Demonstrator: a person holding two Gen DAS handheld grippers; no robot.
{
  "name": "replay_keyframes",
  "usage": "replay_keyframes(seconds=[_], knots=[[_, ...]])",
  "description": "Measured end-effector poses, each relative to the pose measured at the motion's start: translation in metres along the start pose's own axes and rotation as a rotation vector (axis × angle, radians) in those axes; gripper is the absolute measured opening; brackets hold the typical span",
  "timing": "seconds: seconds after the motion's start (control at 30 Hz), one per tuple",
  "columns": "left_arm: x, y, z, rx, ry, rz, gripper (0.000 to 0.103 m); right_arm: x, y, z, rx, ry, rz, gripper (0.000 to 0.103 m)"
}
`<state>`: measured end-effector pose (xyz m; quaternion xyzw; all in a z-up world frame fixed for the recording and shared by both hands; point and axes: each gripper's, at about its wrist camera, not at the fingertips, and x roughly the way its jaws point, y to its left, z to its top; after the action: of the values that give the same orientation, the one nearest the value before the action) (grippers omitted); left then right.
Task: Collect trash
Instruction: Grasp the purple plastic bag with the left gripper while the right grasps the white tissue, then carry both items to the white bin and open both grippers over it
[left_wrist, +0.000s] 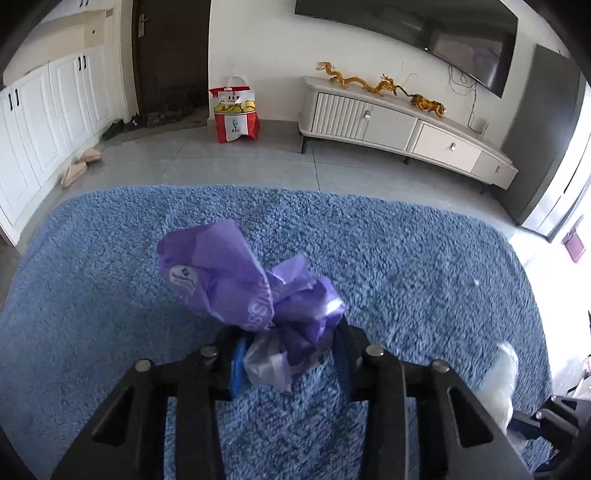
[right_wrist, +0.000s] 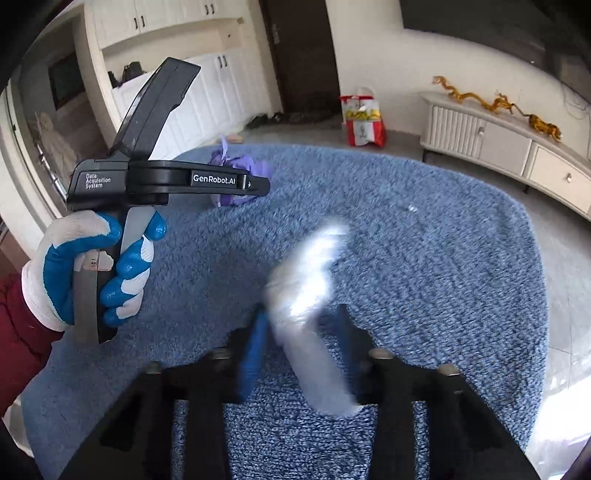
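Over the blue rug (left_wrist: 406, 258), my left jaws pinch the purple bag (left_wrist: 251, 288) by its bunched neck so it hangs free; my right jaws clamp a clear bottle (right_wrist: 306, 314), ready, I judge, for bagging.

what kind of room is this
Most likely a home living room: a large wall-mounted dark television above a long low cream media cabinet, a shaggy blue rug, and white built-in cupboards.
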<state>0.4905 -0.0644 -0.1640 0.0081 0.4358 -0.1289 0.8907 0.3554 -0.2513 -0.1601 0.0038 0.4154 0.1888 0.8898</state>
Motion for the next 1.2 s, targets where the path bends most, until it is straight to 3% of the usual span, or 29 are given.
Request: replay_keyframes(seconds=[0.37,0.6,0.87,1.2], knots=[[-0.086,-0.003,-0.05,0.046,-0.089,0.071,0.033,-0.035,0.011,-0.034,0.051,-0.028,-0.001,0.022],[-0.148,-0.01,-0.096,0.07,-0.135,0.105,0.033,-0.074,0.027,-0.068,0.123,-0.069,0.016,0.022],[-0.212,-0.022,-0.149,0.073,-0.179,0.124,0.033,-0.125,0.051,-0.091,0.113,-0.127,-0.007,0.022],[-0.281,-0.038,-0.178,0.089,-0.288,0.213,0.034,-0.179,0.072,-0.11,0.104,-0.224,-0.019,0.022]])
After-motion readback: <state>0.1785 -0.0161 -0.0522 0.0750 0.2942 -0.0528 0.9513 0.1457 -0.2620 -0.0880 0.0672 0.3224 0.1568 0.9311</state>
